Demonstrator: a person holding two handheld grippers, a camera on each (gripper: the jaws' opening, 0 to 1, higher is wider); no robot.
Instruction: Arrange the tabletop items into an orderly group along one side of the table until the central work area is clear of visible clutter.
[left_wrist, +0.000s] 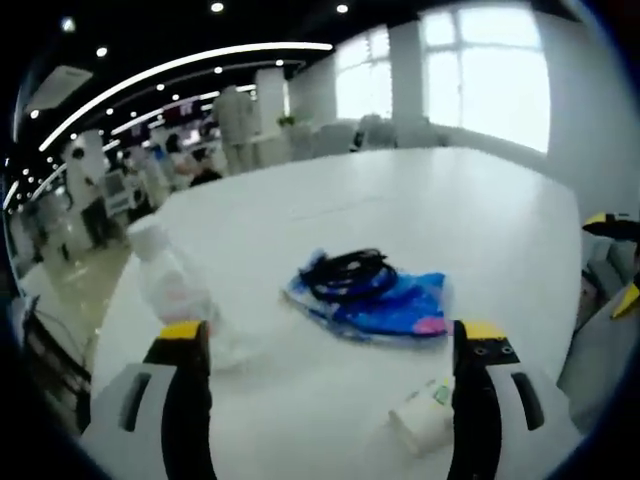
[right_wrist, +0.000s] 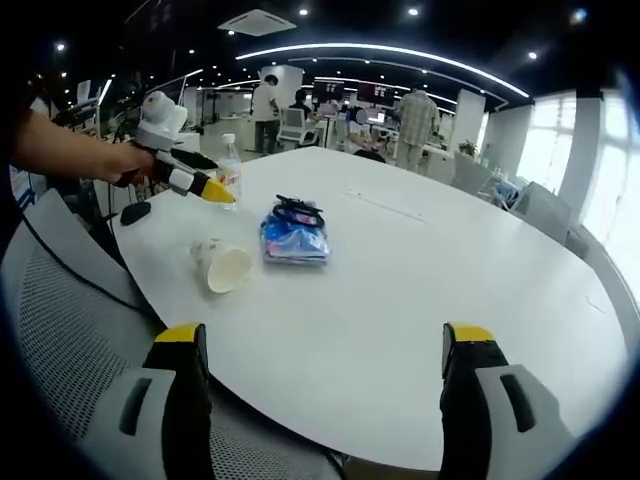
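- A large open office with curved ceiling light strips, bright windows and people standing far off surrounds a wide white rounded surface (right_wrist: 420, 300).
- In the left gripper view, the left gripper (left_wrist: 330, 345) has its black, yellow-tipped fingers (left_wrist: 185, 345) spread wide apart, with nothing between them; they hang above the surface.
- In the right gripper view, the right gripper (right_wrist: 325, 345) likewise has its fingers (right_wrist: 465, 350) wide apart and bare, low over the near edge of the surface.
- Just beyond the left finger, a clear plastic water bottle (left_wrist: 170, 285) with a white cap stands on the surface; what it holds is too blurred to tell.
- A white paper cup (right_wrist: 222, 267) lies on its side, its open mouth showing; nothing can be seen inside it.
- Near the cup lies a flat blue plastic packet (left_wrist: 385, 305) with a pink patch, and a coil of black cable (left_wrist: 345, 272) rests on top of it.
- These things sit apart from each other, towards one end of the surface.
- In the right gripper view, a person's hand (right_wrist: 125, 160) holds the left gripper close beside the bottle, its yellow tips near the label.
- A grey mesh chair (right_wrist: 70, 330) stands at the surface's near edge.
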